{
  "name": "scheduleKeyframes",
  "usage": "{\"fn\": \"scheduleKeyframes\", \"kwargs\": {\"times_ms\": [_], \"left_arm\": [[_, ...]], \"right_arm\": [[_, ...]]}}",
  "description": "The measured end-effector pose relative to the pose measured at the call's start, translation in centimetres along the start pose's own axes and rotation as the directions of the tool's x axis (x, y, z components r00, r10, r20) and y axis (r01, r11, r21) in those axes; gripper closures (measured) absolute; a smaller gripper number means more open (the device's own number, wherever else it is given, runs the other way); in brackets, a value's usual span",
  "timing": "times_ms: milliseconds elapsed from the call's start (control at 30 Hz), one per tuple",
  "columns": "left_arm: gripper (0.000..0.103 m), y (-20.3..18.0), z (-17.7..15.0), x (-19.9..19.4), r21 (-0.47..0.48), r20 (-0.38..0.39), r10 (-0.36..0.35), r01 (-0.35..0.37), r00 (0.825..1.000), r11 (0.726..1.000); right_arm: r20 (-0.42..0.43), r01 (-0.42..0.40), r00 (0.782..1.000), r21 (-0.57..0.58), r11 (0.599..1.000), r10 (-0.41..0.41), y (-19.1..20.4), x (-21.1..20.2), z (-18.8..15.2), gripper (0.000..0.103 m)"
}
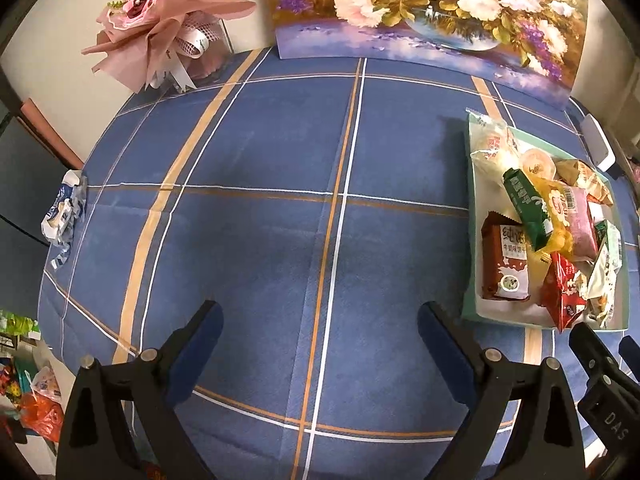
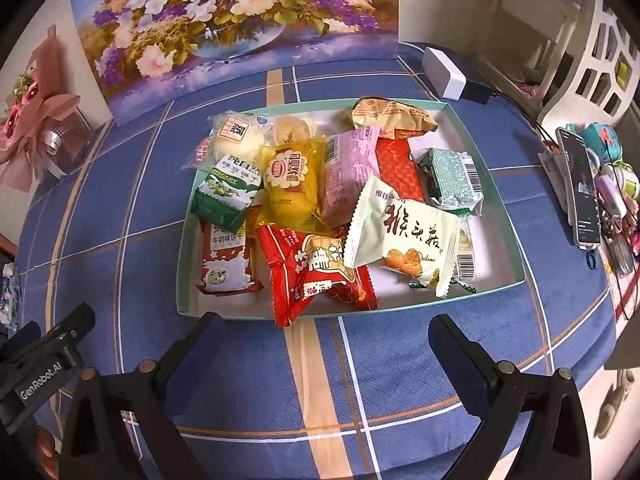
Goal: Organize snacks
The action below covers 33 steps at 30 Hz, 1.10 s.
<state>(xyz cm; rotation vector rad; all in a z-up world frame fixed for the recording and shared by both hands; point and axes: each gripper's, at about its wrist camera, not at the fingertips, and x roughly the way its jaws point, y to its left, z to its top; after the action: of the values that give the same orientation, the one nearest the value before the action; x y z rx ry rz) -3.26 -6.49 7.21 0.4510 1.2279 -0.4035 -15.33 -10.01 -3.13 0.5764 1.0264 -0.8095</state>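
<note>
1. Right wrist view: right gripper is hovering w/ jaws spread wide, gripping nothing, just short of the tray's near rim, prob lined up for a reach into the pile.
2. Snacks are sitting heaped in the tray: red packet is hanging over the near rim, white-green packet is lying on top, yellow packet mid-pile.
3. Left wrist view: left gripper is also hanging spread and empty over bare blue tablecloth, the tray off to its right; likely parked clear so the right side has room.
4. No packet is lying on the cloth, so sorting is looking nearly done, or not begun; can't tell which.
</note>
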Motion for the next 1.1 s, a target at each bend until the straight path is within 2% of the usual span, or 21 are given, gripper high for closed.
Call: {"fn": "scheduleKeyframes", "kwargs": {"times_ms": [1100], "left_arm": [[0.005, -0.1, 0.1, 1.8, -0.002, -0.088, 0.007, -0.007, 0.996, 1.000]], "right_arm": [[-0.020, 0.027, 0.999, -0.056, 0.998, -0.028, 0.5, 0.9, 0.5, 0.000]]}}
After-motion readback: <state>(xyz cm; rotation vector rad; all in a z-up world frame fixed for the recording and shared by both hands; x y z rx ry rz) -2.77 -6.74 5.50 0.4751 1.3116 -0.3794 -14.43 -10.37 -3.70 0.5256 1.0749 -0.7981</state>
